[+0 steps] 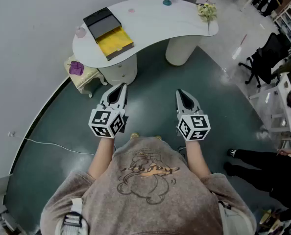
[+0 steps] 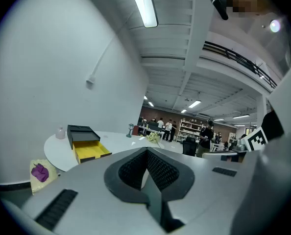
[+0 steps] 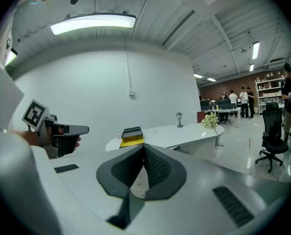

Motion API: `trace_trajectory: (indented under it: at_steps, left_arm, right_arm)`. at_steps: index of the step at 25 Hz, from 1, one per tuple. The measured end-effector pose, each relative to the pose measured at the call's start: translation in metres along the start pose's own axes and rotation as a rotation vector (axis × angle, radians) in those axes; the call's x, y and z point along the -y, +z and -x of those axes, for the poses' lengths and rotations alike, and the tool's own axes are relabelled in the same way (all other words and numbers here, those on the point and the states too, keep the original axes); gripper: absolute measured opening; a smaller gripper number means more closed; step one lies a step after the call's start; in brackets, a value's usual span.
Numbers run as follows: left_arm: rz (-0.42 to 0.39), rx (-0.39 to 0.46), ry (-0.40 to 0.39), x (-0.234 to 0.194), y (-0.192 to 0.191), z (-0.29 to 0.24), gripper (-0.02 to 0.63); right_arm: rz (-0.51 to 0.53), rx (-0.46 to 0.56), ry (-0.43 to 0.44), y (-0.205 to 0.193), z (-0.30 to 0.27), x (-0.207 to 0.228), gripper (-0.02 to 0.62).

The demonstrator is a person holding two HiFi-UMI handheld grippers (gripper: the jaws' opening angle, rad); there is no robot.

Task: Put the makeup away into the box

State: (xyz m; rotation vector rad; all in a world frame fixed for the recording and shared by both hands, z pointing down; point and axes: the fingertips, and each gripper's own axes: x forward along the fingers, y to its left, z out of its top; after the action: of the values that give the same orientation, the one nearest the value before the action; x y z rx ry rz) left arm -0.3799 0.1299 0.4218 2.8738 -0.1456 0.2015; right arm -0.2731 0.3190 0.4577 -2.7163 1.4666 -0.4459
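Evidently nothing is begun: left claw (image 1: 120,87) and right claw (image 1: 181,93), both closed and empty, hang well short of the counter (image 1: 155,18). The black box (image 1: 108,32) waits there, yellow drawer open, a small pinkish jar (image 1: 81,32) beside it.

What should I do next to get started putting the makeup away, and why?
Probably step forward to the white table before anything else. The left gripper and right gripper are both shut and empty, held in front of the body well short of the table. The black box sits there with its yellow drawer already open, so closing the distance looks like the first need.
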Motion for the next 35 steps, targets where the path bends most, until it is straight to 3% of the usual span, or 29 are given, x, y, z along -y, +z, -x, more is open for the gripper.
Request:
trace_trajectory:
  at_steps: [9,19,27,35]
  left_arm:
    - [0.0,-0.012,-0.014,-0.009,-0.001,0.011,0.017]
    - [0.001,-0.026,-0.08,-0.026,-0.009,0.008,0.017]
    - [-0.003,-0.018,-0.107,-0.03,-0.005,-0.036,0.017]
    - [-0.004,-0.011,-0.074,-0.052,0.009,-0.101,0.017]
  right_arm:
    - [-0.034,0.008,-0.006,-0.001,-0.009,-0.016,0.003]
    - [-0.029,0.01,-0.06,-0.015,-0.012,-0.028,0.003]
    - [-0.023,0.037,-0.063,0.001,-0.039,-0.006,0.003]
    - [-0.035,0.046,-0.021,0.024,-0.106,0.031,0.003]
